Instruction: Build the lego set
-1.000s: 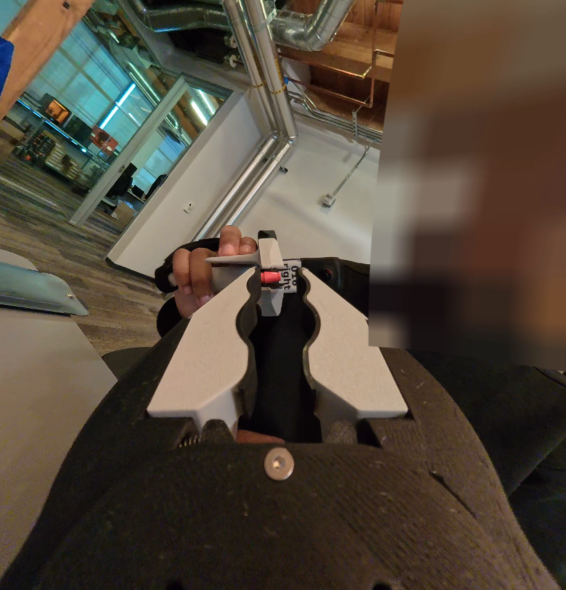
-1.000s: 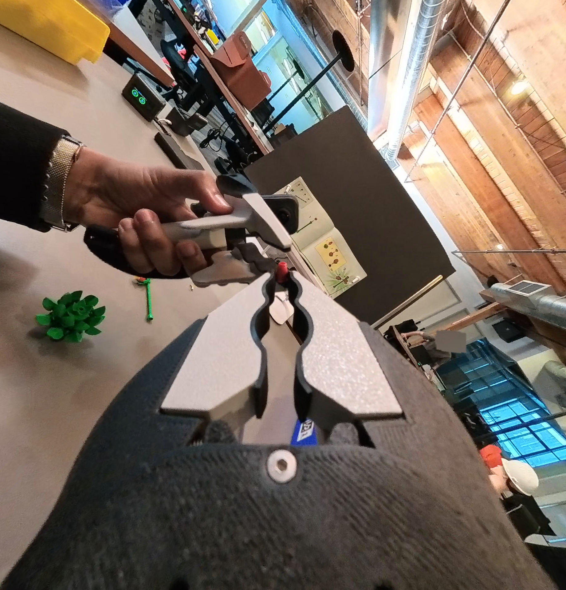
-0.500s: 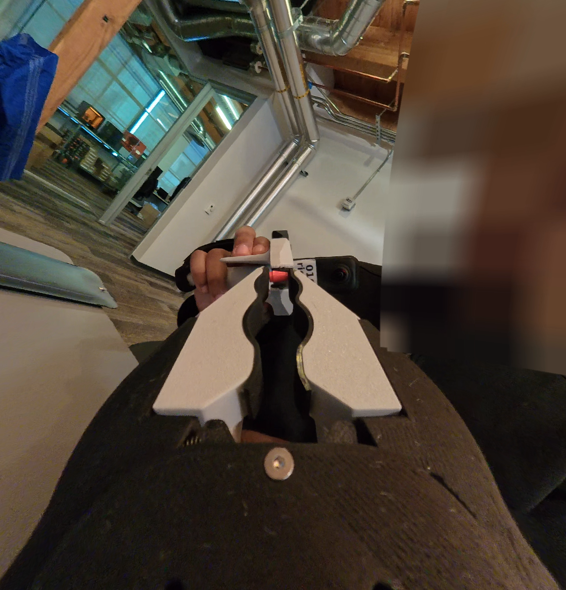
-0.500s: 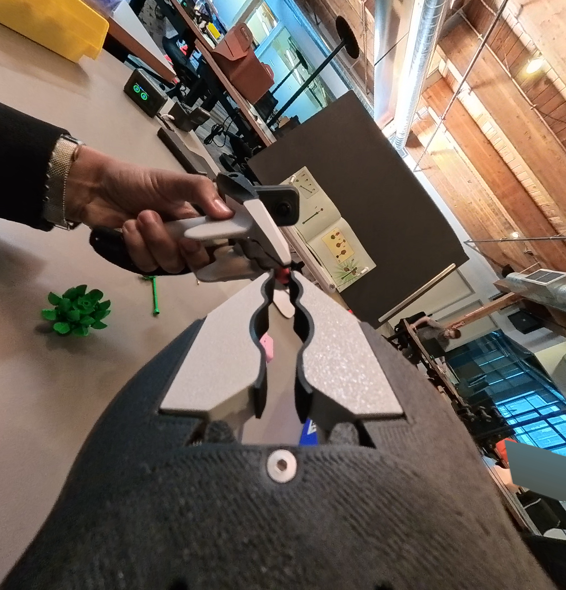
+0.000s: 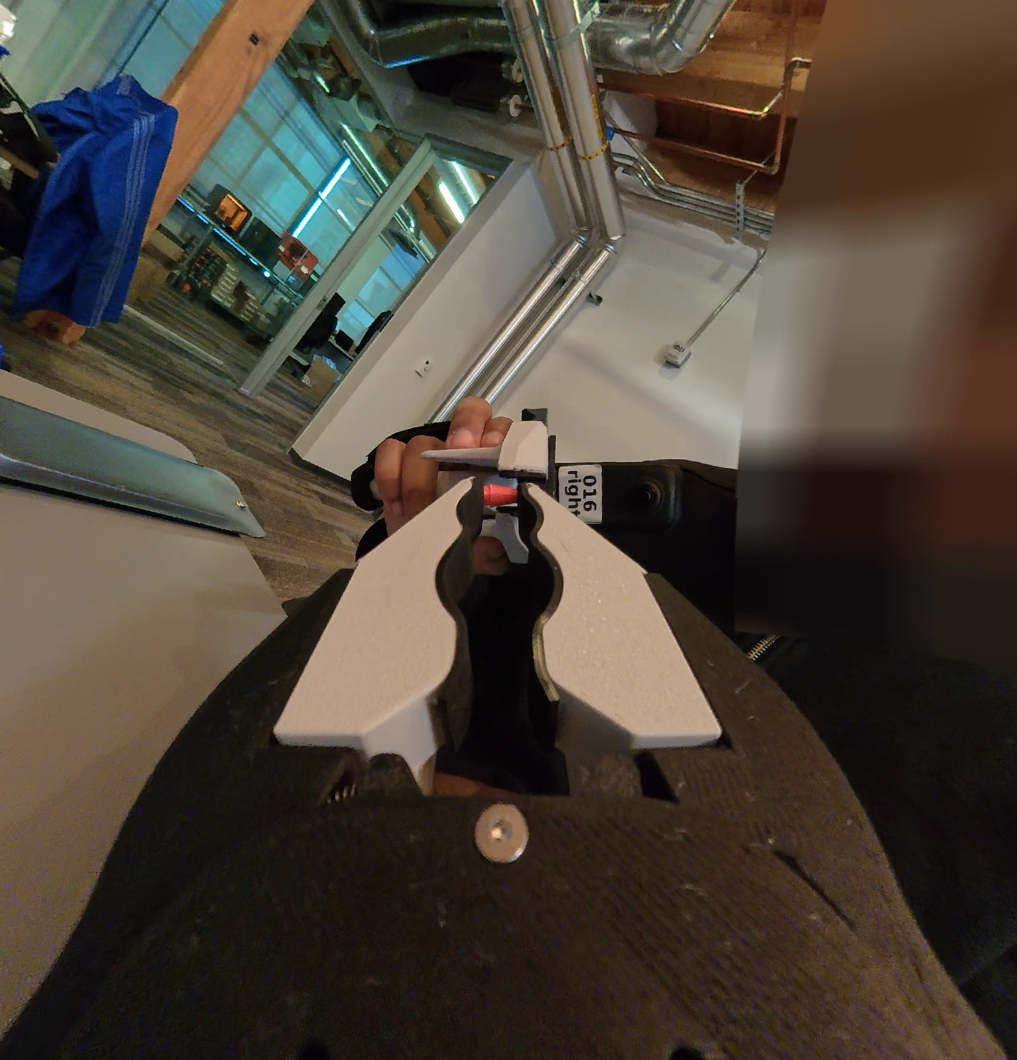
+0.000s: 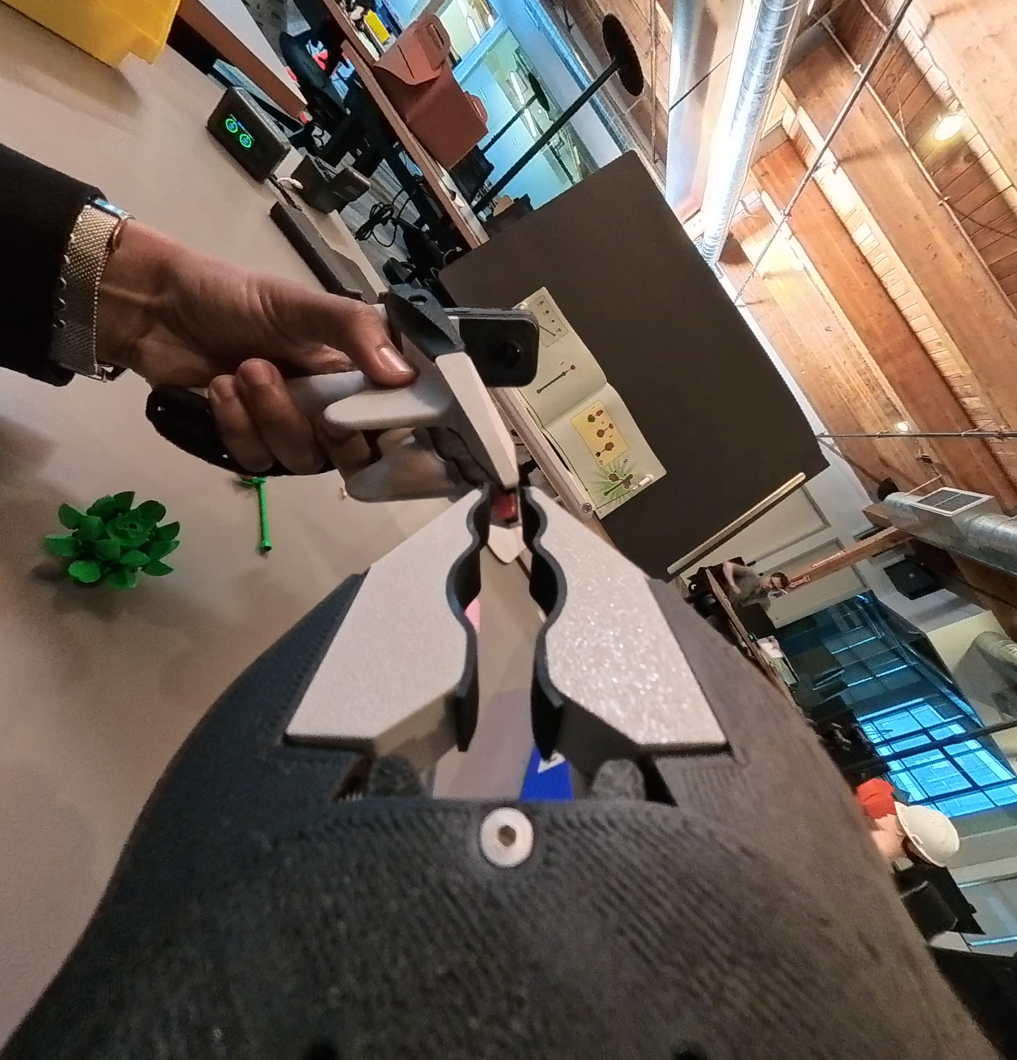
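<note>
Both grippers, left gripper (image 5: pixel 493 494) and right gripper (image 6: pixel 503 505), pinch one small red piece (image 5: pixel 499 493) at frame centre (mid-air handover or mating step, apparently); next, one releases.

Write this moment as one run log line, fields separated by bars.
stage: joining red piece in air | left gripper: shut on red piece | right gripper: shut on red piece | green rosette, green stem: on table

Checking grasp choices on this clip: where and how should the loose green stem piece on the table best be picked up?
Grip the green stem piece across the middle of its thin shaft, coming straight down from above. It lies flat on the table, so only its two long sides look open to the fingers; its knobbed ends would probably slip. It sits apart from the green leaf cluster, leaving room for a hand-held gripper.
</note>
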The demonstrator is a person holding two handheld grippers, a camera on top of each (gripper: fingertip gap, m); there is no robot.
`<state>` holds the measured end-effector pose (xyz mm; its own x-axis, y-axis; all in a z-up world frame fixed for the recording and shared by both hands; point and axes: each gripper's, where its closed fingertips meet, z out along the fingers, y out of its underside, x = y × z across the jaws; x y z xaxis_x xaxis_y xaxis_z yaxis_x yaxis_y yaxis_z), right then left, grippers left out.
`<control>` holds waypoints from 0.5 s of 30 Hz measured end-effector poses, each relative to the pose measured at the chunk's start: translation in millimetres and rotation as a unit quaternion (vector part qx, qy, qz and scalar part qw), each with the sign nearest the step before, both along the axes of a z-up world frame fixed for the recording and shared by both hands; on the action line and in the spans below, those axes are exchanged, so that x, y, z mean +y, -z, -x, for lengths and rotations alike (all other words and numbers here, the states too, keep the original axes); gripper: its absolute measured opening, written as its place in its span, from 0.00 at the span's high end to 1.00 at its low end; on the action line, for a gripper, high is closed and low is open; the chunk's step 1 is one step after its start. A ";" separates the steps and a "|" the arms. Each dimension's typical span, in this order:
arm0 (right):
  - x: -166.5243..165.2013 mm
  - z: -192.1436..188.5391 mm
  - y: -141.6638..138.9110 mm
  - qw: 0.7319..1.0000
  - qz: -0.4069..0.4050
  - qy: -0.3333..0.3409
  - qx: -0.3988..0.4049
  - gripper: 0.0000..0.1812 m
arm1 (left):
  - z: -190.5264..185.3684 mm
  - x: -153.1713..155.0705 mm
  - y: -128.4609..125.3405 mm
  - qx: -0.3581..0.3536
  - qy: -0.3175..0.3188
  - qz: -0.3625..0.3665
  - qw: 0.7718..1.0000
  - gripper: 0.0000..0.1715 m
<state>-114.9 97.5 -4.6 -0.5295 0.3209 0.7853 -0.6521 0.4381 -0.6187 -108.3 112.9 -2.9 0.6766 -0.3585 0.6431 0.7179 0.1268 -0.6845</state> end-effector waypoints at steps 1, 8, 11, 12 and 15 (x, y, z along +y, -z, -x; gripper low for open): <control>-0.7 -0.4 0.9 1.000 -0.001 -0.002 -0.002 0.95 | -0.1 0.7 -0.3 -0.001 0.000 -0.001 1.000 0.94; 2.9 -0.2 -3.2 1.000 0.012 -0.001 -0.011 0.98 | -1.3 0.6 -3.0 -0.001 0.003 -0.009 1.000 0.93; 7.1 3.6 -5.7 0.999 0.031 -0.004 -0.037 0.98 | 0.5 -9.5 -11.2 -0.015 0.010 -0.049 0.999 0.94; 8.2 4.7 -5.5 0.998 0.037 -0.006 -0.047 0.98 | 1.7 -11.7 -12.2 -0.016 0.008 -0.053 0.998 0.94; 10.0 2.4 -8.6 0.996 0.059 -0.024 -0.068 0.97 | 4.5 -12.1 -9.7 -0.014 -0.005 -0.042 0.999 0.92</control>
<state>-117.3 107.5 4.0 -0.6451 0.3783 0.6639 -0.5774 0.3277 -0.7478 -112.8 100.8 6.8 0.6630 -0.4062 0.6289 0.7345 0.1904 -0.6514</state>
